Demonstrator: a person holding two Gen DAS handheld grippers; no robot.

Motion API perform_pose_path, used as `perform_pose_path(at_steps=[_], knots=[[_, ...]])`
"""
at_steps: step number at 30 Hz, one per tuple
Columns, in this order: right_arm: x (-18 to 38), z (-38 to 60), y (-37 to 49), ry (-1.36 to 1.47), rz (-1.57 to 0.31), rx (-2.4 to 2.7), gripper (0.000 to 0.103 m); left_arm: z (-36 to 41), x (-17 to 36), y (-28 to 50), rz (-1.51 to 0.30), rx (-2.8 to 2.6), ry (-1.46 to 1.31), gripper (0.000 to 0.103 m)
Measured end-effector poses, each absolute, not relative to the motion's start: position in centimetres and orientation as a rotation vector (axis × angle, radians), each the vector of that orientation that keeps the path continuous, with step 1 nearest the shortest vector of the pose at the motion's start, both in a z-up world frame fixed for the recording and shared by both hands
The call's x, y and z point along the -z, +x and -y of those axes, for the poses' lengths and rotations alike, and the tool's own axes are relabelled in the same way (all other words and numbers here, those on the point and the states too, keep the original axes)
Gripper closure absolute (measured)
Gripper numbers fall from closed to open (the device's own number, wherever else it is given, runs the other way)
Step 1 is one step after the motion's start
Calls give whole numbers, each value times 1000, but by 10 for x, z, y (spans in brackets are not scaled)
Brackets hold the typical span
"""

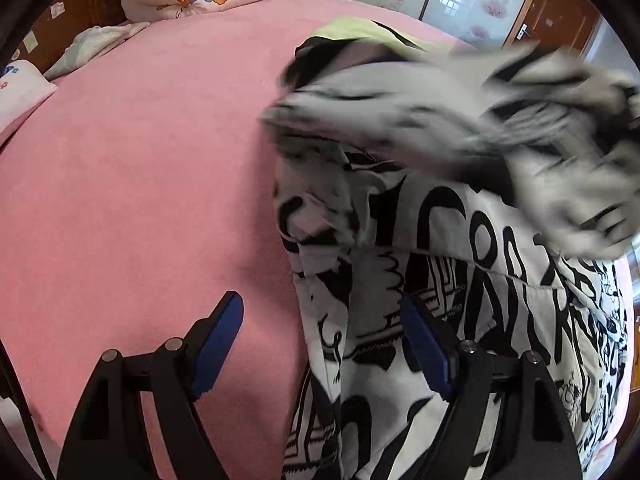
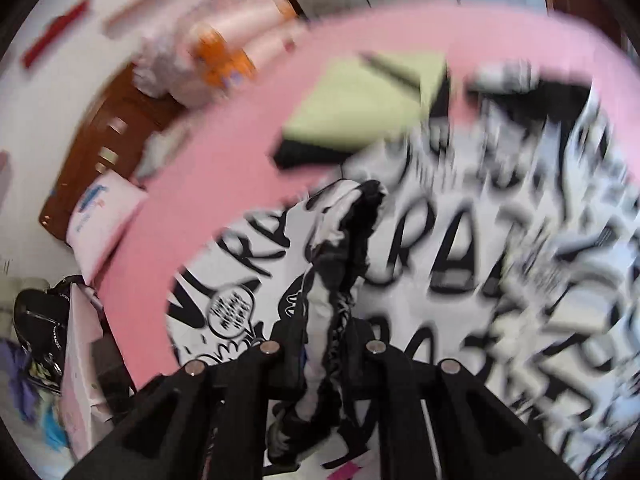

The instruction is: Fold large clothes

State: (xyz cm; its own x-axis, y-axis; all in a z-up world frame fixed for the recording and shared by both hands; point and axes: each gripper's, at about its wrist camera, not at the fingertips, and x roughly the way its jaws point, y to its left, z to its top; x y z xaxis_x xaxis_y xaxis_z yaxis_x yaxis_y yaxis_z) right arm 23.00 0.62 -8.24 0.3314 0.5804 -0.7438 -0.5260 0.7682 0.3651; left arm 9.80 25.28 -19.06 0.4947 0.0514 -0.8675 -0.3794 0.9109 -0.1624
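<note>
Ahead of the left claw (image 1: 322, 328), the black-and-white printed garment (image 1: 460, 280) lies on the pink bed (image 1: 140, 160), its edge running between the 2 wide-open blue pads, which hold nothing. Just in front of the right claw (image 2: 326, 340), a bunched fold of that garment is pinched tight between its closed fingers. Beyond it lies a yellow-green cloth (image 2: 360, 104).
</note>
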Motion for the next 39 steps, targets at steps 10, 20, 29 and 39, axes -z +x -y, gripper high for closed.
perform_pose_path(at_steps=[10, 20, 29, 39], knots=[[24, 43, 237, 1, -740, -601, 92, -245, 198, 136, -1019, -311, -345, 30], [79, 125, 257, 87, -837, -414, 92, -226, 206, 146, -1053, -222, -245, 41], [196, 164, 267, 108, -1170, -360, 68, -220, 197, 133, -1161, -4, -190, 34], [162, 212, 260, 193, -1158, -392, 43, -271, 134, 143, -1091, 34, -333, 25]])
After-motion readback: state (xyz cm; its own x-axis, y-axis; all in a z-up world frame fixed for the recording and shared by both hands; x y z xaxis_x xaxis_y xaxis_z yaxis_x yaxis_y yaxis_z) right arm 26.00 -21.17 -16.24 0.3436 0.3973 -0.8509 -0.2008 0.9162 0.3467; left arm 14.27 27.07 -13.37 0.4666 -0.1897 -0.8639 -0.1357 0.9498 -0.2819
